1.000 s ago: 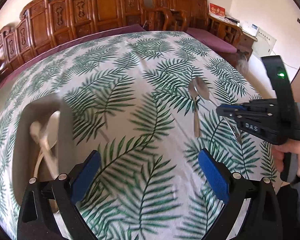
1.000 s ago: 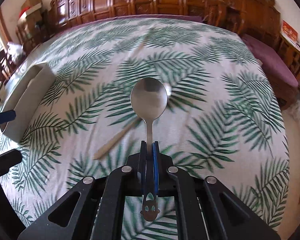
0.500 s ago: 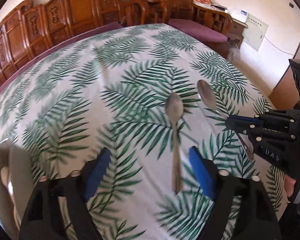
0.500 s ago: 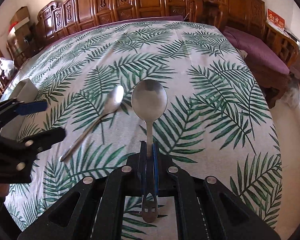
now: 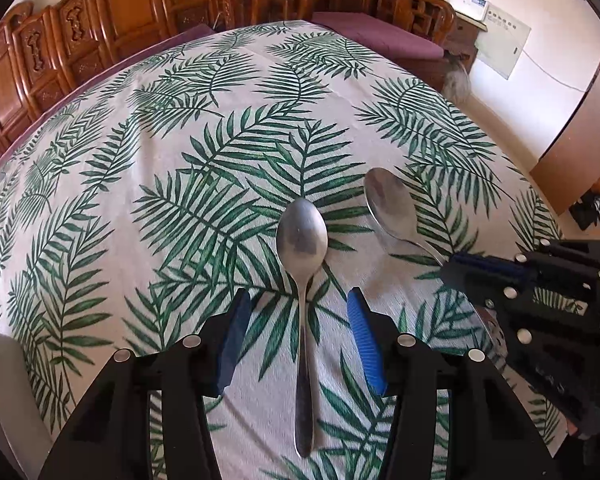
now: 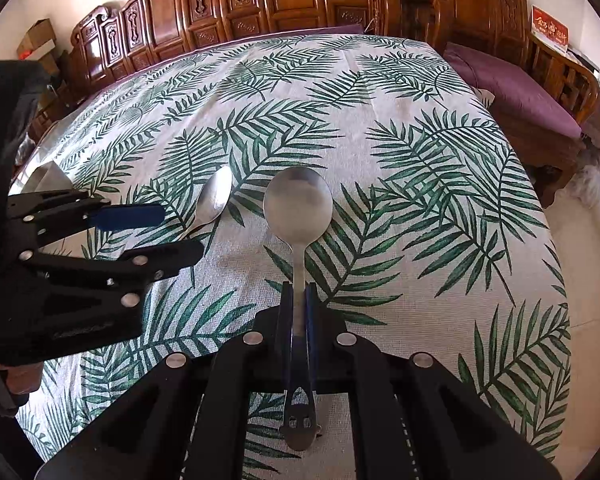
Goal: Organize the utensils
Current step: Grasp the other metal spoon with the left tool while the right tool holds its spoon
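A steel spoon [image 5: 302,264] lies on the palm-leaf tablecloth, bowl pointing away. My left gripper [image 5: 298,312] is open, low over the cloth, its blue pads on either side of the spoon's handle without touching it. The same spoon [image 6: 214,200] and the left gripper [image 6: 156,232] show at the left of the right wrist view. My right gripper [image 6: 298,300] is shut on the handle of a second, larger spoon [image 6: 298,210], held above the cloth. This spoon [image 5: 388,210] and the right gripper [image 5: 456,266] also appear at the right of the left wrist view.
A white container [image 5: 4,392] sits at the table's left edge, partly cut off. Its corner shows in the right wrist view [image 6: 50,176]. Carved wooden chairs [image 6: 260,4] ring the far side. A purple-cushioned bench [image 6: 516,88] stands to the right. The table edge drops off at right.
My left gripper has swung right from the white container and come down around the lying spoon's handle. My right gripper still holds its spoon, now close beside the left gripper.
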The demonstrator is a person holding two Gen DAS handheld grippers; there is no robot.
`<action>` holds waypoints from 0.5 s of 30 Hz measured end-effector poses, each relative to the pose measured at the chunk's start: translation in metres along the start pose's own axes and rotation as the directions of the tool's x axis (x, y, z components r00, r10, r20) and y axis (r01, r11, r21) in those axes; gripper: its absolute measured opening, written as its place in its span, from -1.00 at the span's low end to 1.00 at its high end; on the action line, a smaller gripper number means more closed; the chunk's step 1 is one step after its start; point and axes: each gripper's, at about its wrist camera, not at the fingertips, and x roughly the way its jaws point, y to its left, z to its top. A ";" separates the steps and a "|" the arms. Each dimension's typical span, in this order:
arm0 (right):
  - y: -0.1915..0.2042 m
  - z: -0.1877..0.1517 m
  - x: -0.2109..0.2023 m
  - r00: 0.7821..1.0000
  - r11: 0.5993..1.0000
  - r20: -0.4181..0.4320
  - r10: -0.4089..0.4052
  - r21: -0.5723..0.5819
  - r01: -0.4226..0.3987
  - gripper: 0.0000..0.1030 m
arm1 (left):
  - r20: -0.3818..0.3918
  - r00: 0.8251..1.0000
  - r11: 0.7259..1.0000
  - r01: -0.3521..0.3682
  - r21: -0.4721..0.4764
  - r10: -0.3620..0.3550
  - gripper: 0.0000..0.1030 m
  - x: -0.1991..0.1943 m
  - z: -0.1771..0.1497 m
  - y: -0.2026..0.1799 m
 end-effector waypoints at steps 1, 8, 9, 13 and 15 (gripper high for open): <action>0.000 0.000 0.000 1.000 1.000 0.000 0.002 0.001 -0.002 -0.85 | 0.002 1.000 1.000 -0.004 -0.002 0.004 -0.07 0.001 0.001 0.000; -0.001 0.000 0.000 1.000 1.000 0.001 0.011 0.011 -0.011 -0.85 | 0.029 0.999 1.000 -0.028 0.001 0.028 0.03 0.010 0.016 0.001; -0.002 0.000 0.000 1.000 1.000 0.001 0.014 0.012 -0.014 -0.85 | 0.034 0.999 0.999 -0.032 0.006 0.032 0.03 0.012 0.018 -0.001; -0.002 0.000 0.001 1.000 1.000 0.001 0.018 0.016 -0.018 -0.85 | 0.045 0.998 0.999 -0.034 0.012 0.033 0.03 0.015 0.023 -0.004; -0.002 0.001 0.001 1.000 1.000 0.002 0.019 0.014 -0.019 -0.85 | 0.055 0.998 0.999 -0.029 0.014 0.028 -0.35 0.014 0.022 -0.003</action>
